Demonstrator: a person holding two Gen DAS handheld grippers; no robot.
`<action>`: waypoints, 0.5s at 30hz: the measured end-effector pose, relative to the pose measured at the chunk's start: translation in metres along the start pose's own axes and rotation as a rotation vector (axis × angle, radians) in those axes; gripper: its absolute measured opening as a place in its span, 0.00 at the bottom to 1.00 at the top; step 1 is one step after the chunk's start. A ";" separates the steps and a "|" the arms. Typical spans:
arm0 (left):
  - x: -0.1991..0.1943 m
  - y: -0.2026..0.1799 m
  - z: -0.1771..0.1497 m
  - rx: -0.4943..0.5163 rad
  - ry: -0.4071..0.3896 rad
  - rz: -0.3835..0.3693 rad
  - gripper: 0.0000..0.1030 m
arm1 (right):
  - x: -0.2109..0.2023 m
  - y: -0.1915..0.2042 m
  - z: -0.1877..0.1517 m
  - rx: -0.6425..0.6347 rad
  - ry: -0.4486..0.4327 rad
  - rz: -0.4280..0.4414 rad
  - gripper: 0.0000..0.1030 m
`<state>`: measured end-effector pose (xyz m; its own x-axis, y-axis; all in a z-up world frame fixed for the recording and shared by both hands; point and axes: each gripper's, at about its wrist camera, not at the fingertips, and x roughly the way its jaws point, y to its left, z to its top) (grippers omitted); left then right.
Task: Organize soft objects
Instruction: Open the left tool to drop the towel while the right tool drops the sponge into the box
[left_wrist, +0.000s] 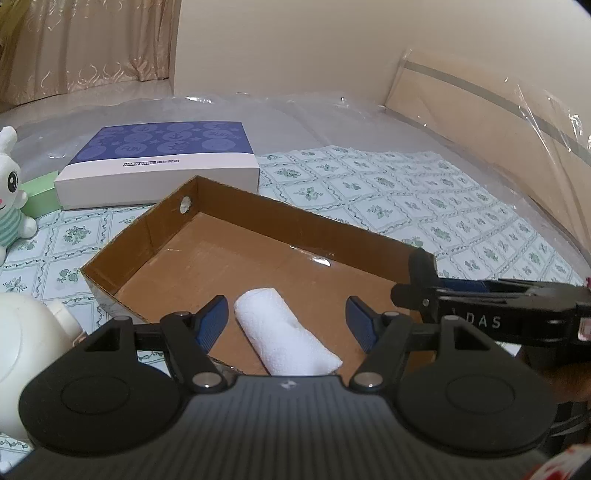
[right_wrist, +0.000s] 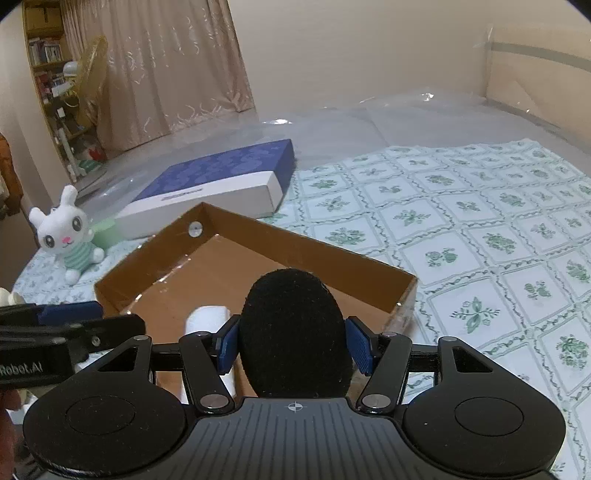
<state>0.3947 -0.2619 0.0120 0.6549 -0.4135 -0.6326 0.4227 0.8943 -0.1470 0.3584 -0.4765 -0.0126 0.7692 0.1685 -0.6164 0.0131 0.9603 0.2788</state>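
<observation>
White towel roll (left_wrist: 286, 330) is lying in the box (left_wrist: 236, 236) between the left gripper's (left_wrist: 286, 323) wide jaws while the right gripper (right_wrist: 293, 341) is clamping a black pad (right_wrist: 295, 332).

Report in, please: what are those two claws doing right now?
Left gripper open around white rolled towel in cardboard box. Right gripper clamps black fuzzy roll. Nothing blocking.
</observation>
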 end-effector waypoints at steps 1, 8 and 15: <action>0.000 -0.001 -0.001 0.004 0.001 0.002 0.65 | 0.000 0.000 0.001 0.008 -0.001 0.012 0.58; -0.003 -0.003 -0.005 0.028 0.001 0.019 0.65 | -0.008 -0.007 0.007 0.085 -0.055 0.067 0.76; -0.013 -0.004 -0.013 0.030 0.003 0.011 0.65 | -0.029 -0.001 0.007 0.054 -0.085 0.031 0.76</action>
<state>0.3764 -0.2584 0.0114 0.6577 -0.4036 -0.6360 0.4347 0.8929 -0.1171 0.3406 -0.4840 0.0098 0.8210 0.1765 -0.5429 0.0211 0.9410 0.3377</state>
